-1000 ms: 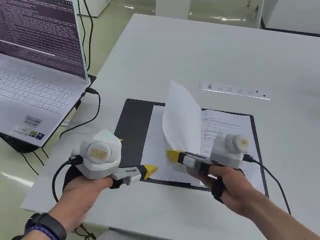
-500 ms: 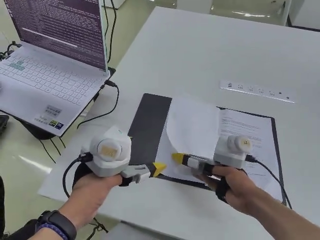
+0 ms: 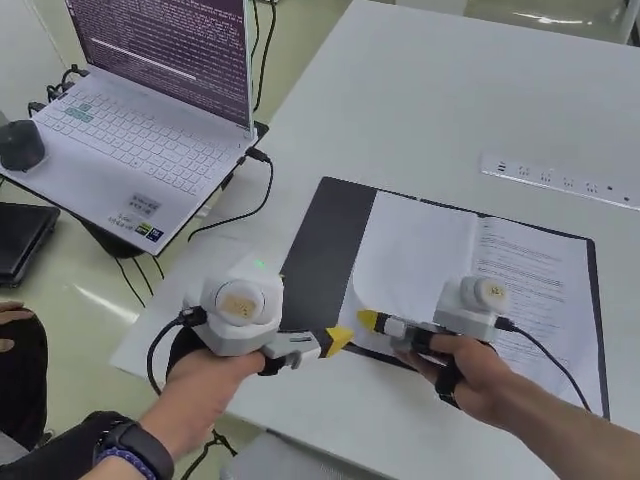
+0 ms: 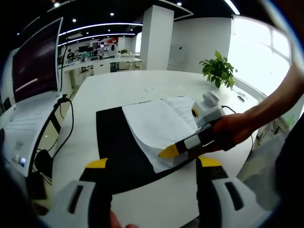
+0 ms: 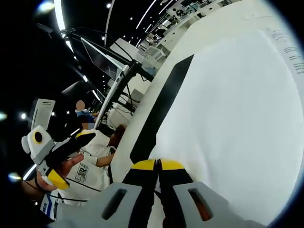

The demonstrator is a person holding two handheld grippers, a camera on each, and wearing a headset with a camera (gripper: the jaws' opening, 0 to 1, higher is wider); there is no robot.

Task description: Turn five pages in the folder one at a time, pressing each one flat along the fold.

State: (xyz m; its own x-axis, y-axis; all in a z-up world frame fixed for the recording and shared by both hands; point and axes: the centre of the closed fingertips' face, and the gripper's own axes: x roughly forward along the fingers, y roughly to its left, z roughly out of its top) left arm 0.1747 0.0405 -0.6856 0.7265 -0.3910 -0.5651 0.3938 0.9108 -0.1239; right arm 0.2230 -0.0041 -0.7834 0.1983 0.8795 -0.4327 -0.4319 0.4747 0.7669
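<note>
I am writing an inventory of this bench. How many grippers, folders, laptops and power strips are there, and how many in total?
Grippers: 2, the left gripper open, the right gripper with fingers shut on the page
Folder: 1
Laptop: 1
Power strip: 1
Total: 5

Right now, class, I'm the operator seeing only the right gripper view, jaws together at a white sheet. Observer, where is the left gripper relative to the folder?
Observer: The left gripper hangs open just off the folder's near edge, close beside the right gripper.
Operator: Which part of the sheet do I hold?
Observer: The turned page's near corner.
Operator: What lies beyond the folder?
Observer: A white power strip on the table.
</note>
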